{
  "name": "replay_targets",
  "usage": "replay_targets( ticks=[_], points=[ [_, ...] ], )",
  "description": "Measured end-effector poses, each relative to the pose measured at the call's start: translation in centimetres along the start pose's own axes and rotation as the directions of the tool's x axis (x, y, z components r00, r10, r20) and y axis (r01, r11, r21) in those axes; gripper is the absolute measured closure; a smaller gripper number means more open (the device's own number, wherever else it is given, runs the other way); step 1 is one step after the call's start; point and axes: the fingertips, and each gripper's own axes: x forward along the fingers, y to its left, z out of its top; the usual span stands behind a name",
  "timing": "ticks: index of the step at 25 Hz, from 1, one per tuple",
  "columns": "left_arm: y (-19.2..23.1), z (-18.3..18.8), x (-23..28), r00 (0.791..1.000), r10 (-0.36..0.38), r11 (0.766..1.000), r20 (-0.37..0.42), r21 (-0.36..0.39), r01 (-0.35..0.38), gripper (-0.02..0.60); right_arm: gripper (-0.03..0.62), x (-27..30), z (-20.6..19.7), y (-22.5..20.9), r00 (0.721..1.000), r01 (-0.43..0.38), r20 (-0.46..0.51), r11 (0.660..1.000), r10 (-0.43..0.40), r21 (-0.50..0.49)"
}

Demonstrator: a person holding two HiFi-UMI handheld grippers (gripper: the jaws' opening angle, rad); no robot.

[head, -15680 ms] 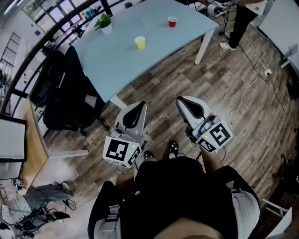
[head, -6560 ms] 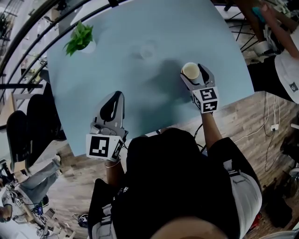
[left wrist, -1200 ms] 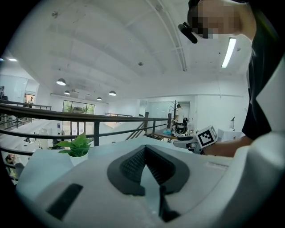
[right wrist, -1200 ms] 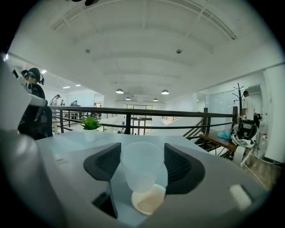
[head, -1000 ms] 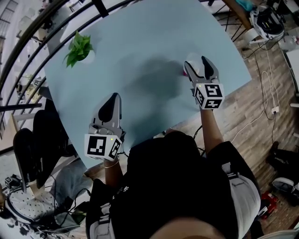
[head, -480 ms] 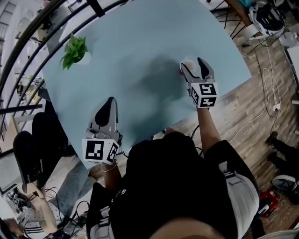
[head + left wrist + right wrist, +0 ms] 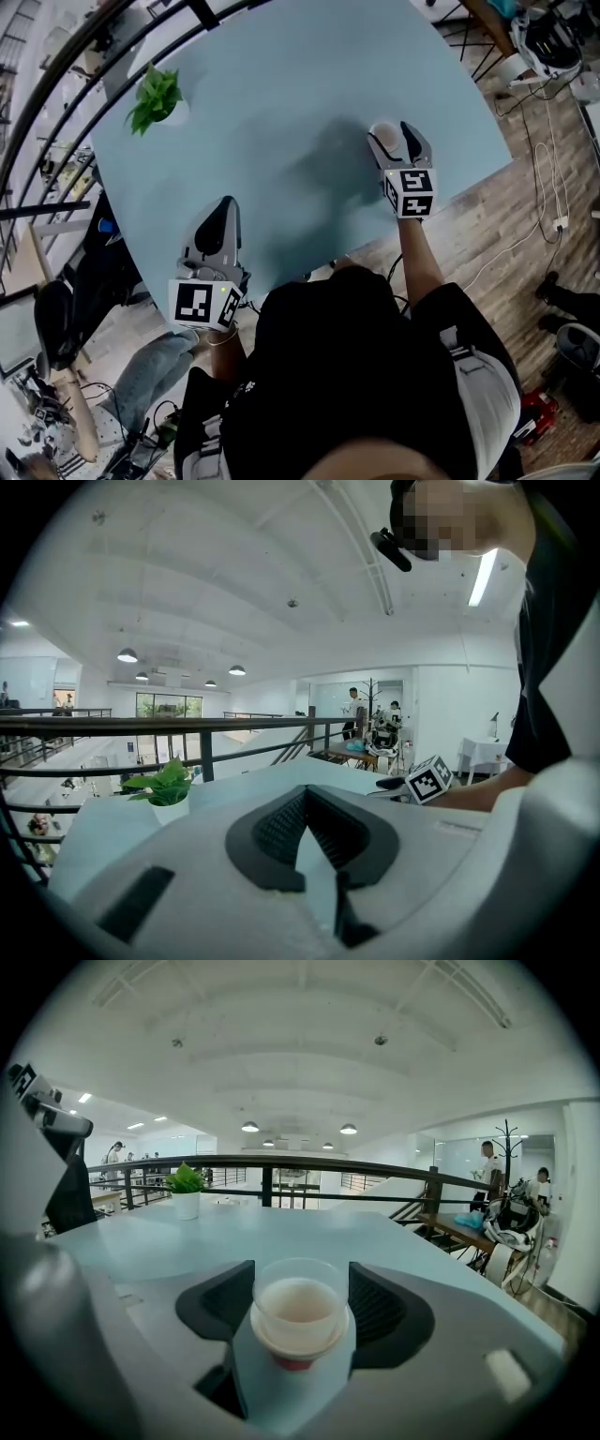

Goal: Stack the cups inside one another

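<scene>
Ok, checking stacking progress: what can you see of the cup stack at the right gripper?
The stack of cups stands upright: a clear plastic cup on top, nested in a pale yellowish one, with a red cup's base showing below. The top cup looks empty. The right gripper has its pads against the clear cup's sides, over the pale blue table; whether the base touches it I cannot tell.

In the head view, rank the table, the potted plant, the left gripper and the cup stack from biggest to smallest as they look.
1. table
2. left gripper, enlarged by nearness to the camera
3. potted plant
4. cup stack, only partly visible
</scene>
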Motion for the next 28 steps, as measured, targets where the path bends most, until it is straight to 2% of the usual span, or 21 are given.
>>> replay_targets(
  ticks=[11, 17, 22, 28],
  points=[
    [-0.1, -0.1, -0.2, 1.000, 0.008, 1.000, 0.000, -0.006, -0.008, 0.597, 0.279, 0.3, -0.6, 0.0, 1.000, -0.002, -0.018, 1.000, 0.002, -0.012],
    [0.2, 0.0, -0.4, 1.000, 0.000, 1.000, 0.015, -0.005, 0.001, 0.597, 0.271, -0.4, 1.3, 0.4, 0.999, -0.003, 0.045, 1.000, 0.002, 0.006],
    [0.3, 0.2, -0.6, 0.999, -0.001, 1.000, 0.035, -0.006, 0.001, 0.597, 0.300, -1.9, 4.4, 1.2, 0.990, -0.017, 0.138, 0.999, 0.013, 0.028],
    [0.8, 0.7, -1.3, 0.998, 0.005, 1.000, 0.064, -0.003, -0.005, 0.597, 0.408, -3.9, 8.6, 3.8, 0.965, -0.068, 0.255, 0.998, 0.063, 0.012]
  ],
)
